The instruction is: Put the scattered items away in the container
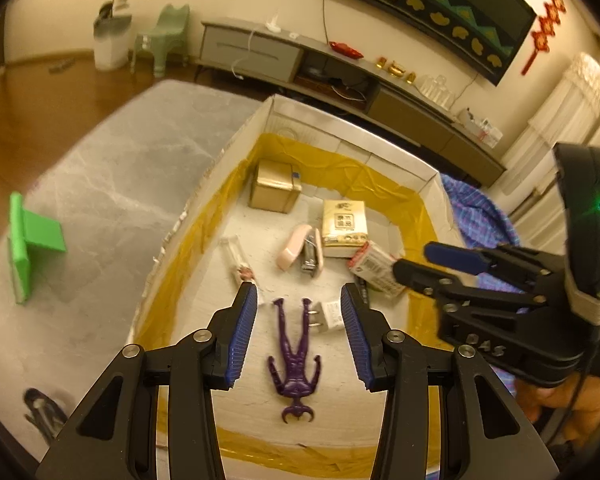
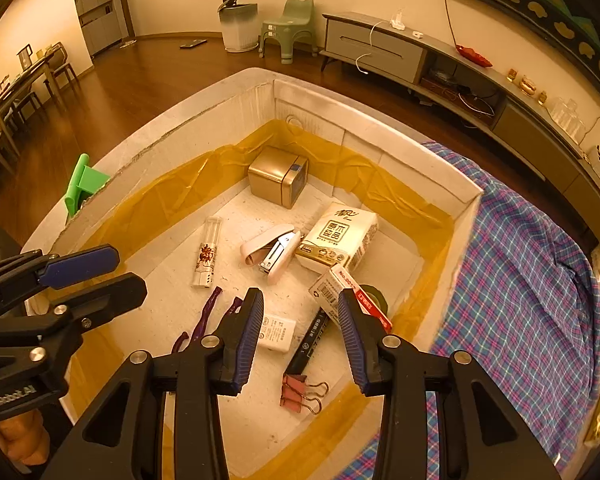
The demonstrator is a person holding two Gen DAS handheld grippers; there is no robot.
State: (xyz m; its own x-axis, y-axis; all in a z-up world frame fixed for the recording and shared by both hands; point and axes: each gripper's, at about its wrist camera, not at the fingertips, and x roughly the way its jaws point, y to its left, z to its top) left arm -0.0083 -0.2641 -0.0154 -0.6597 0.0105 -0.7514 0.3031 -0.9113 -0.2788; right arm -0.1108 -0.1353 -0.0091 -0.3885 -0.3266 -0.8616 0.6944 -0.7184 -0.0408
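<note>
While both grippers hang over the open white box (image 2: 380, 148), neither one grips anything. Seen from its own wrist camera, the left gripper (image 1: 299, 334) points down into the box with its jaws spread wide, the blue ribbed pads (image 1: 244, 332) apart and nothing between them but air. Directly below the gap lies the purple figure (image 1: 296, 360), flat on the box floor, its legs pointing away from the gripper and its horned head nearest the camera. It is slim, glossy and dark violet, with arms held out from the body.

Off to the right of the left gripper, the right gripper (image 2: 299, 330) hangs at a similar height, likewise with its jaws standing open and empty. Beneath its gap sit a small white charger (image 2: 278, 332) and a black marker (image 2: 310, 340), with pink binder clips (image 2: 302, 392) closer to the camera. Just beyond its right finger are a red-and-white carton (image 2: 336, 288) and a roll of dark tape (image 2: 374, 296).

Farther ahead of both grippers lie a pink stapler (image 2: 272, 252), a tissue pack (image 2: 338, 236), a clear tube (image 2: 208, 252) and a gold tin (image 2: 278, 176) near the far wall. Yellow tape (image 2: 172, 188) lines the box's inner edges. Outside the box, a green stand (image 1: 32, 236) sits well to the left of the left gripper, and a plaid cloth (image 2: 520, 260) lies to the right of the right one.
</note>
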